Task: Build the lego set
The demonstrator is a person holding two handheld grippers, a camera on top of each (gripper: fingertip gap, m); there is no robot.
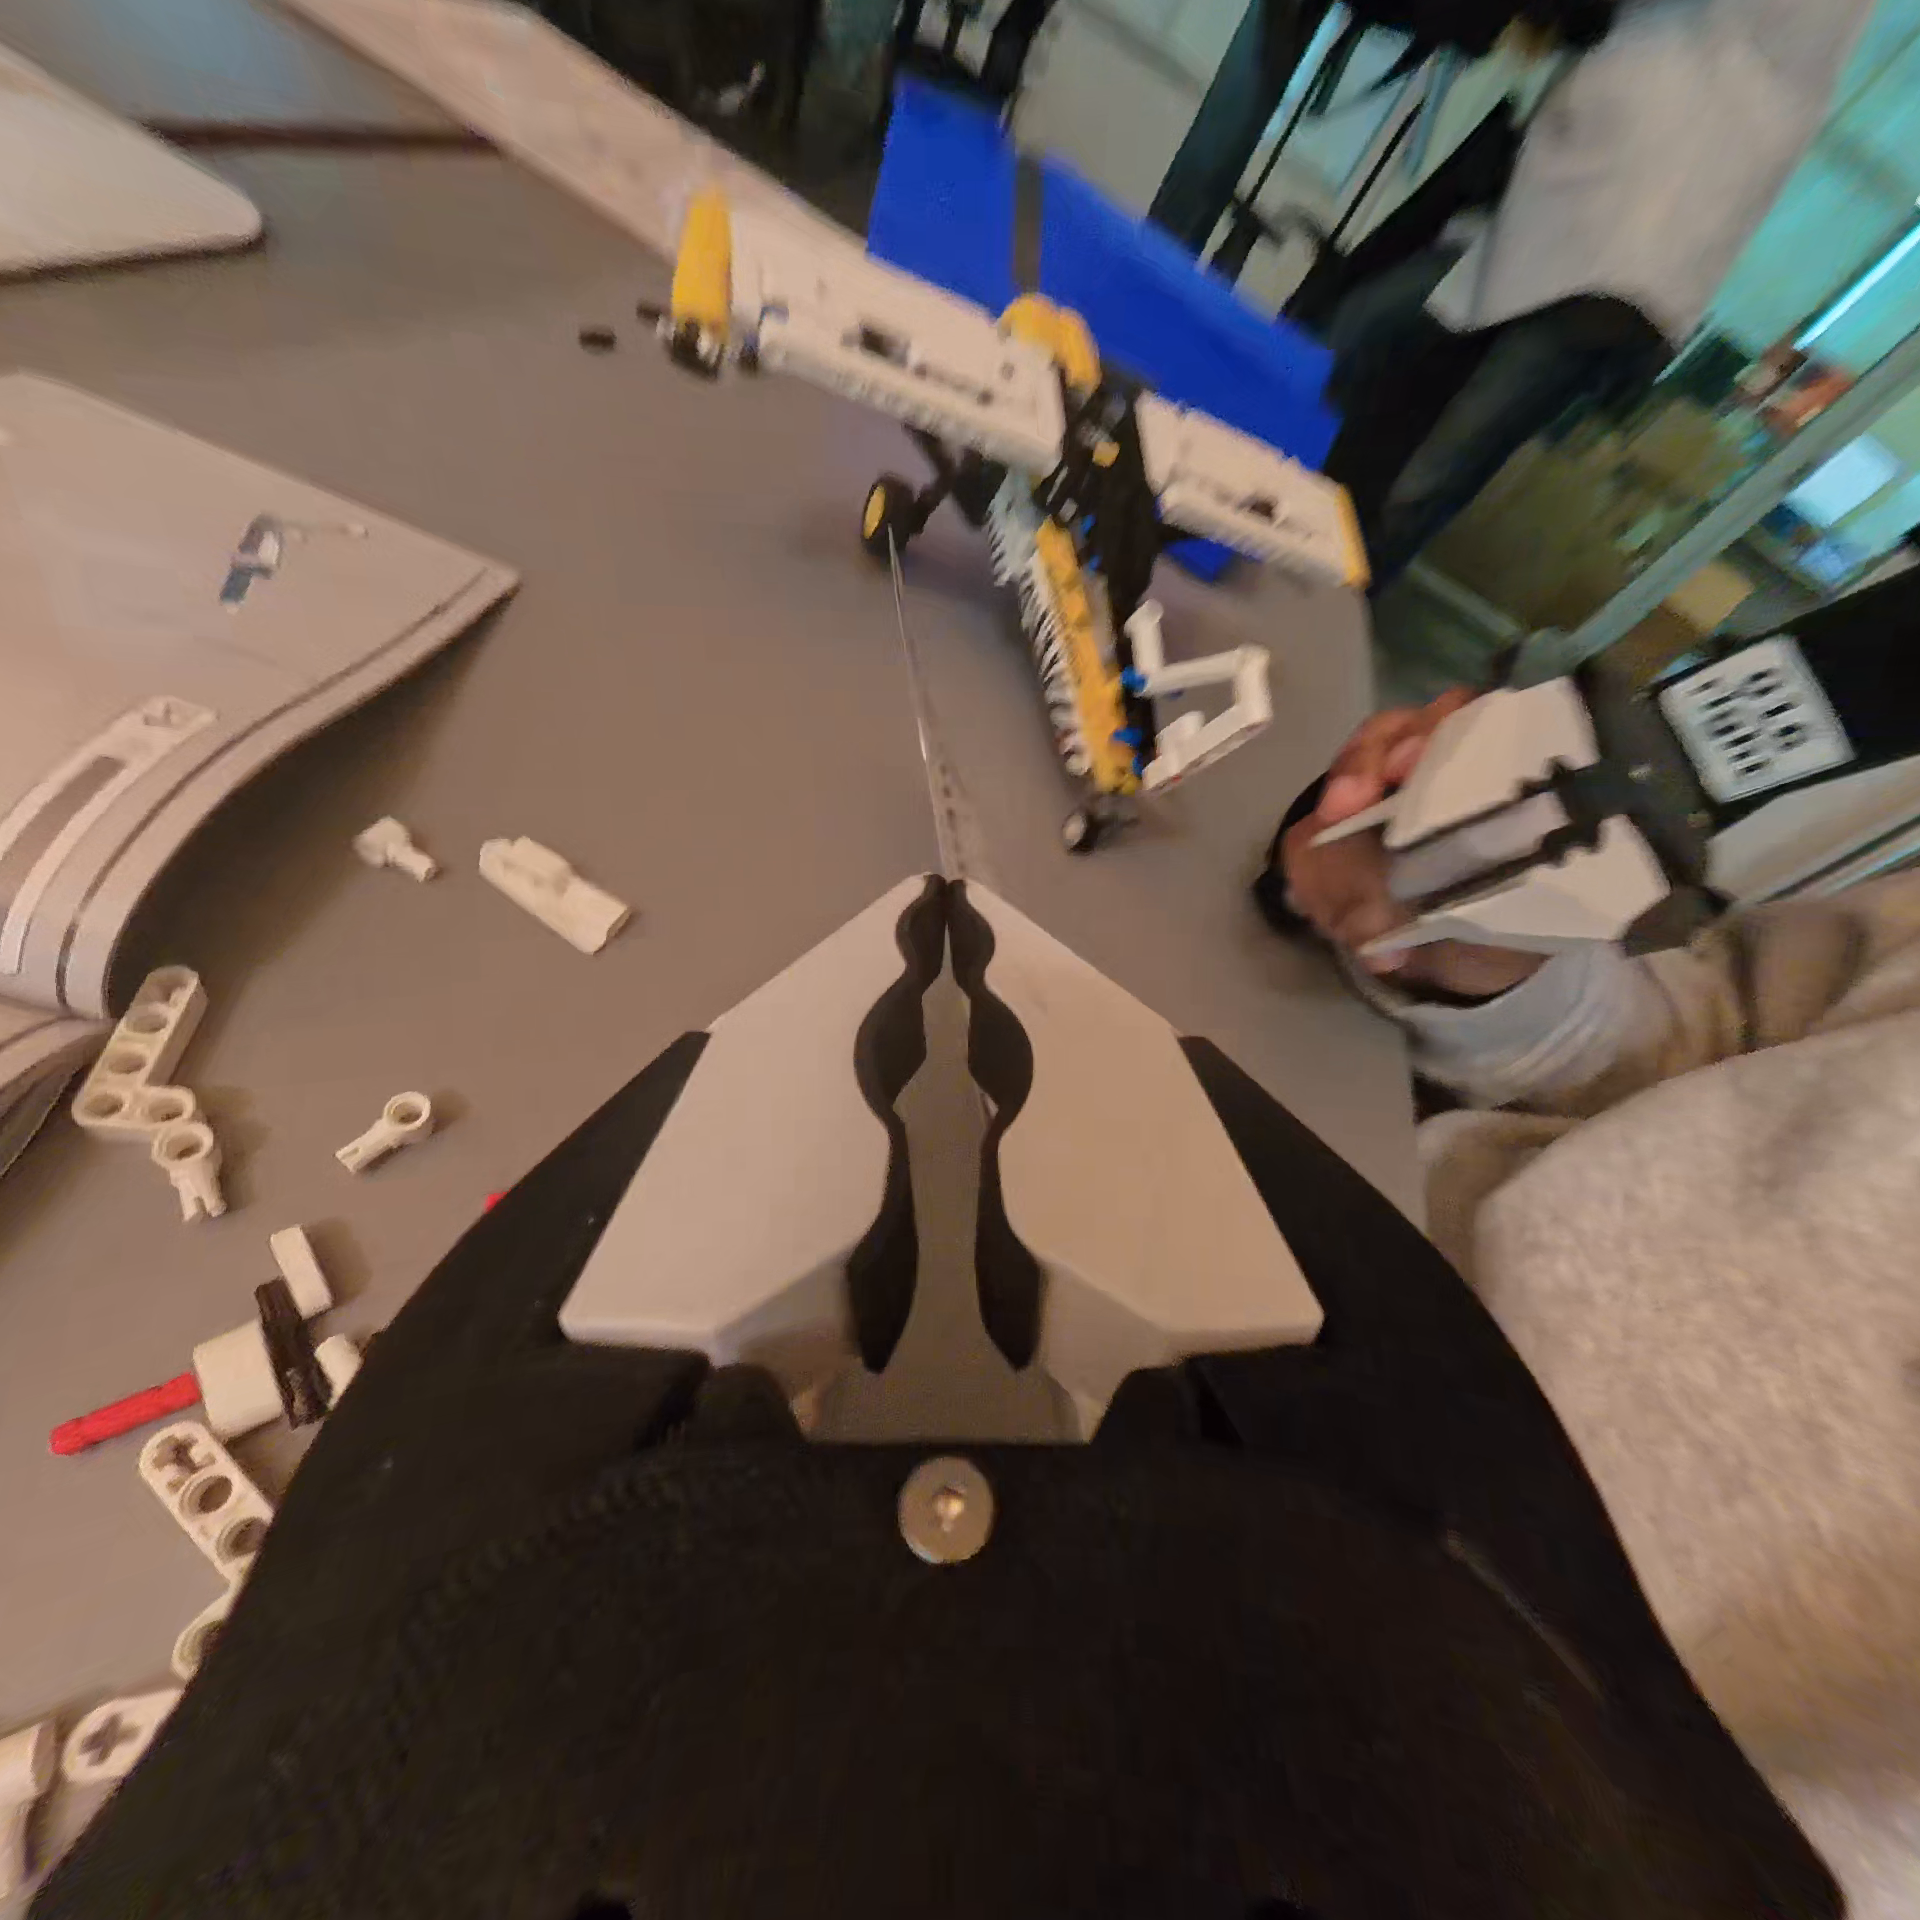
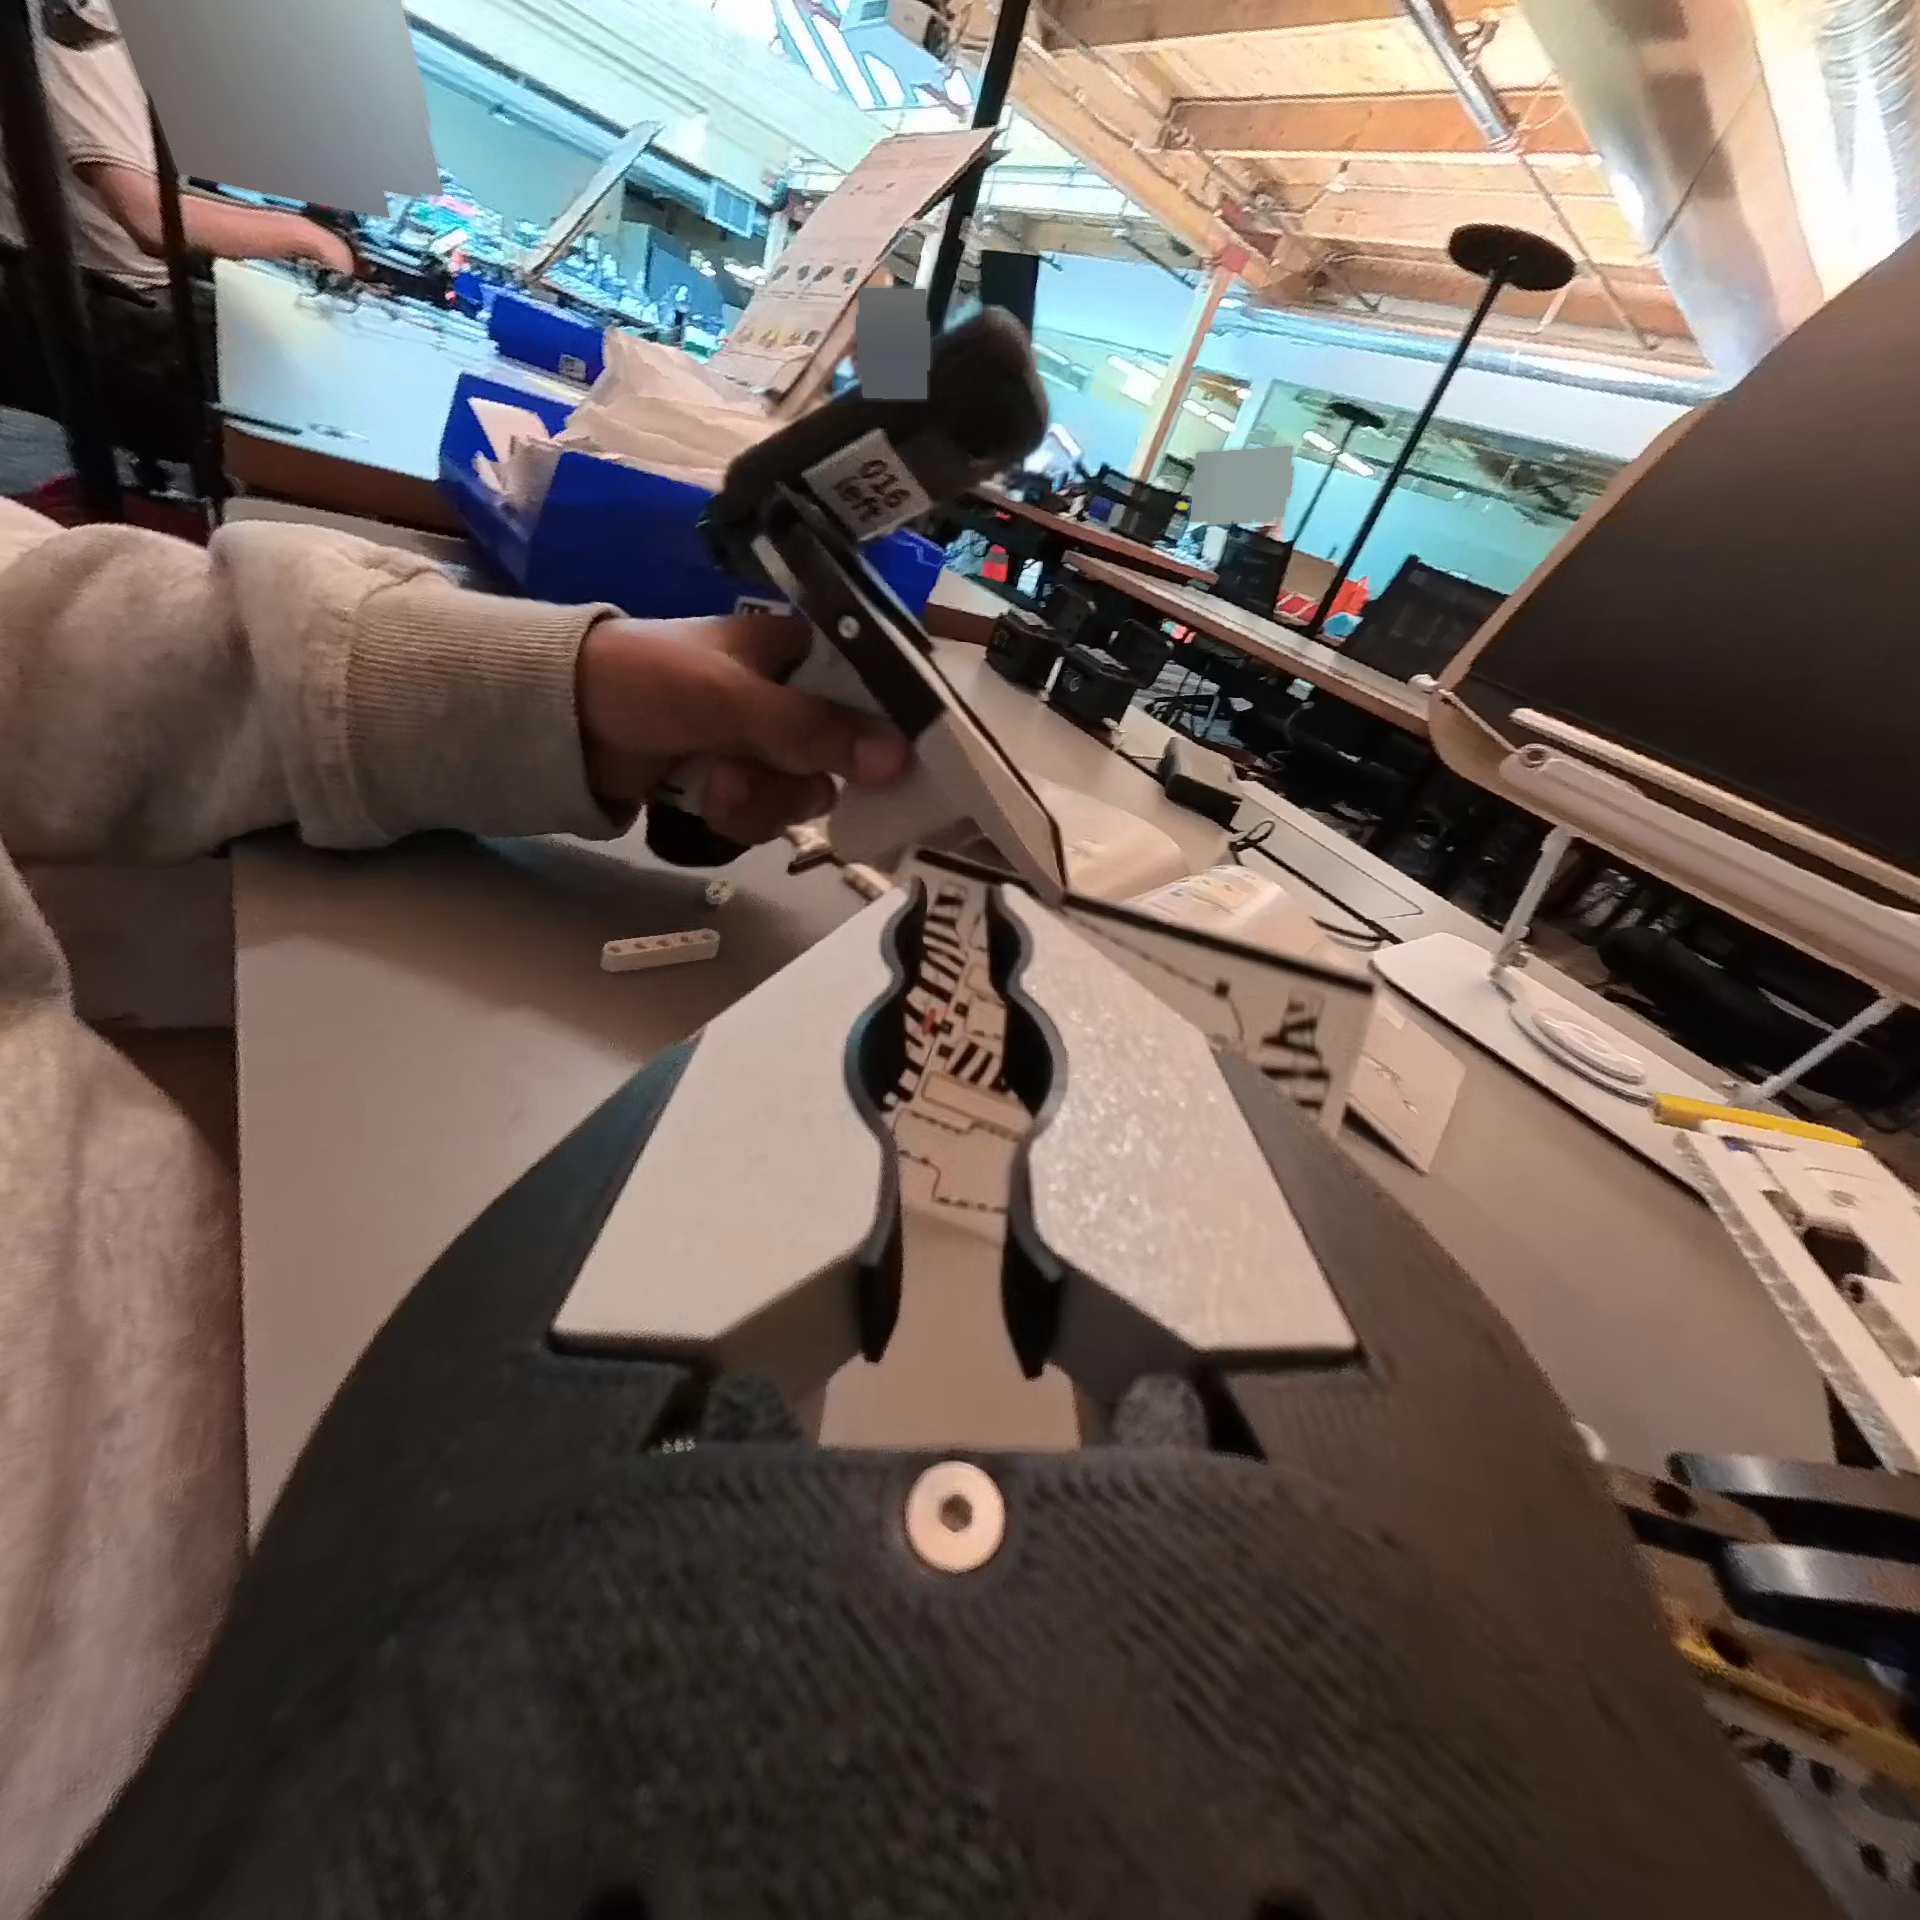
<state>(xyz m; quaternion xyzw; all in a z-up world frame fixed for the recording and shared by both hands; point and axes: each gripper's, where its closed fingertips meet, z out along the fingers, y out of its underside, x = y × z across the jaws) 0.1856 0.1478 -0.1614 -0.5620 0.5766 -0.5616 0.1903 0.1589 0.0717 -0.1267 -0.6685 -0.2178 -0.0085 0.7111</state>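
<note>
My left gripper (image 1: pixel 945 883) is shut on a thin sticker sheet (image 1: pixel 925 717), seen edge-on in its own view as a line running toward the model. In the right wrist view, the left gripper (image 2: pixel 1058 878) pinches that sheet (image 2: pixel 1216 997), white with black stripes, at its upper edge. My right gripper (image 2: pixel 958 891) is slightly open with the sheet just past its fingertips; in the left wrist view it (image 1: pixel 1345 894) is open and apart from the sheet. The white and yellow lego plane (image 1: pixel 1039 436) stands on the grey table; its wing (image 2: pixel 1818 1247) shows at lower right.
Several loose white pieces (image 1: pixel 135 1070) and a red axle (image 1: pixel 125 1413) lie at the left. An open instruction booklet (image 1: pixel 156 623) is beyond them. A blue box (image 1: pixel 1039 260) stands behind the plane. A white beam (image 2: pixel 660 948) and a monitor (image 2: pixel 1714 623) are near. It is some 15 cm from my left tips to the red axle (image 1: pixel 125 1413).
</note>
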